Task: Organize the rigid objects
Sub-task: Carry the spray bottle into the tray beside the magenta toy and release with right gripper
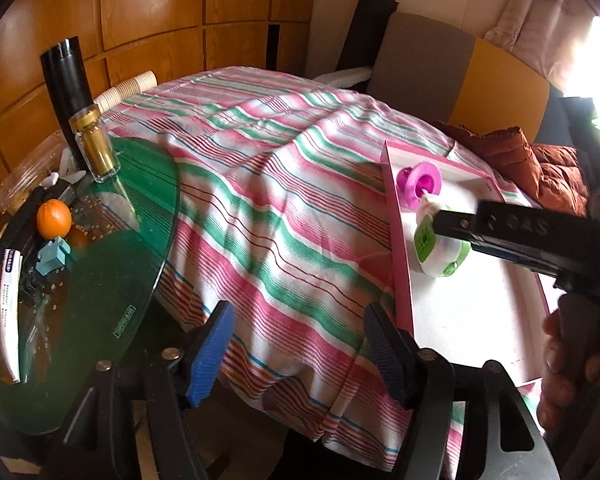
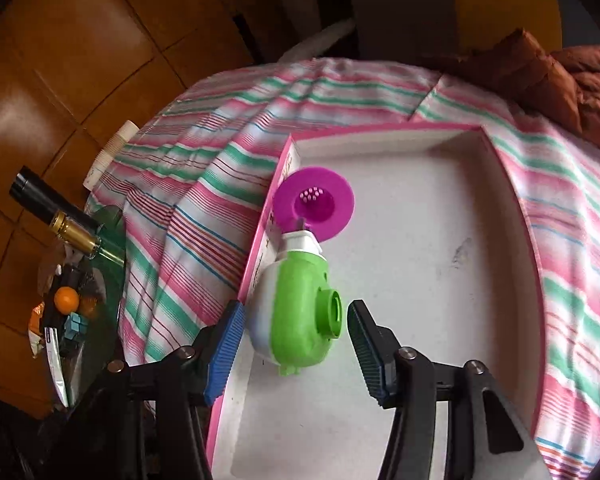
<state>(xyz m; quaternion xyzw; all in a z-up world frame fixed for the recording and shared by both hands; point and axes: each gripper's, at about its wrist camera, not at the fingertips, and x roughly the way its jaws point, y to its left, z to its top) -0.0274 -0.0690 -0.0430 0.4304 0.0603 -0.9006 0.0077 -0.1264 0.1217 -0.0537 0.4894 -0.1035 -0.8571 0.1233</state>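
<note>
On right claw arm: embossed letters, unreadable; jaws apart

Right gripper finger hid part of the green-and-white toy | white tube print — too small to read | tray near edge — cut off by the frame bottom

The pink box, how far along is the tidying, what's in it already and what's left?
Done: the green and white toy and the magenta funnel piece lie in the pink box. In hand: nothing; the right gripper straddles the toy, jaws open and apart from it. The left gripper hovers open. Left: the blue block on the glass table.
</note>
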